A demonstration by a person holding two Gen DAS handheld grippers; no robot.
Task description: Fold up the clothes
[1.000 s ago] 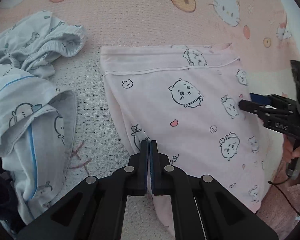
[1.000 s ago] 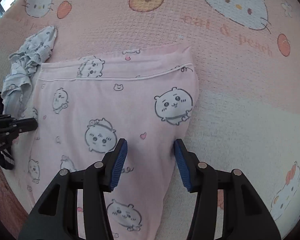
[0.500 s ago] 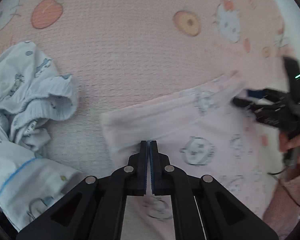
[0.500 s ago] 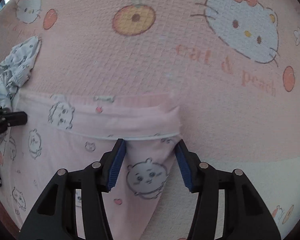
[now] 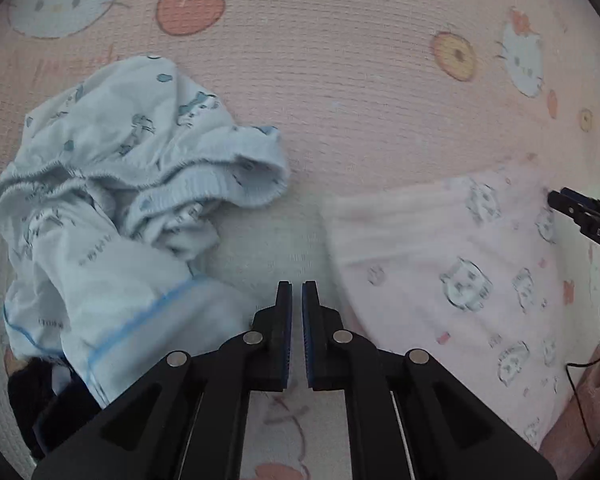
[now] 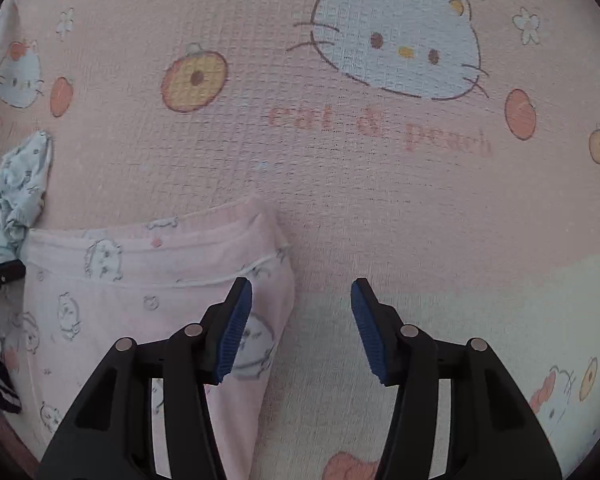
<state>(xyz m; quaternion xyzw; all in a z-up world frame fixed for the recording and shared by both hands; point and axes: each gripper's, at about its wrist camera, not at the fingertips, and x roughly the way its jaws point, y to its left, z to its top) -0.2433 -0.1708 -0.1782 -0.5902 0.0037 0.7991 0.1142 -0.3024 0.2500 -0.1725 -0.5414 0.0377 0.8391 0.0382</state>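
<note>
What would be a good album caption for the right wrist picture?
Open right gripper poised over the edge of pink patterned pyjama bottoms spread on a cartoon-cat bedspread.

Crumpled clothes point(image 5: 112, 208) lie left of, apparently beside, folded garment point(image 5: 456, 272).

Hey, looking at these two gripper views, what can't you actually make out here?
- Pink garment: left view blurs its prints, and the frame edge cuts off its lower end.
- Same garment, right view: the right gripper covers its lower part.
- Dark item under the blue clothes: mostly hidden, unidentifiable.
- Left gripper: whether its nearly closed fingers pinch anything.
</note>
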